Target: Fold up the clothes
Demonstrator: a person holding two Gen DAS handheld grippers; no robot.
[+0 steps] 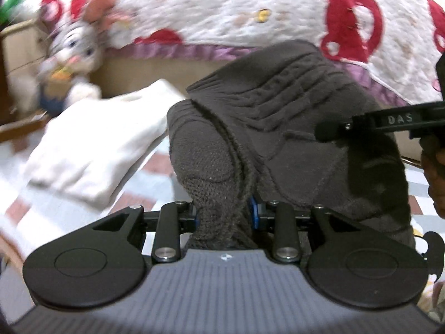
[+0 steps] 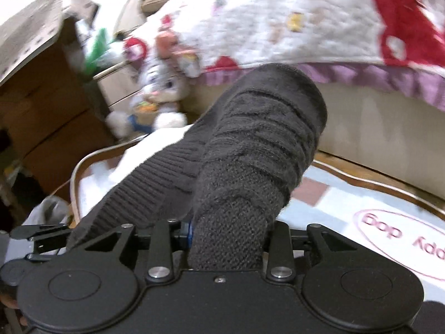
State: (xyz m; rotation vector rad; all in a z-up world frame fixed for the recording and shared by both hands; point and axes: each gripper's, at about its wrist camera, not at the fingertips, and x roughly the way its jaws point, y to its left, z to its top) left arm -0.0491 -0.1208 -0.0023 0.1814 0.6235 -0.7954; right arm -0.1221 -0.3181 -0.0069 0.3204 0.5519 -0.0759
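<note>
Between the jaws of the left gripper [image 1: 224,217] a bunch of the dark knitted sweater [image 1: 278,117] is clamped, and the right gripper [image 2: 228,233] pinches another thick fold of the same sweater, which rises bunched above a checked table cover [image 1: 155,167]. Just behind on the left lies a folded white cloth [image 1: 91,144]. Farther back sits a grey plush rabbit [image 2: 161,91], beside a white quilt [image 1: 250,8] with red patterns.
</note>
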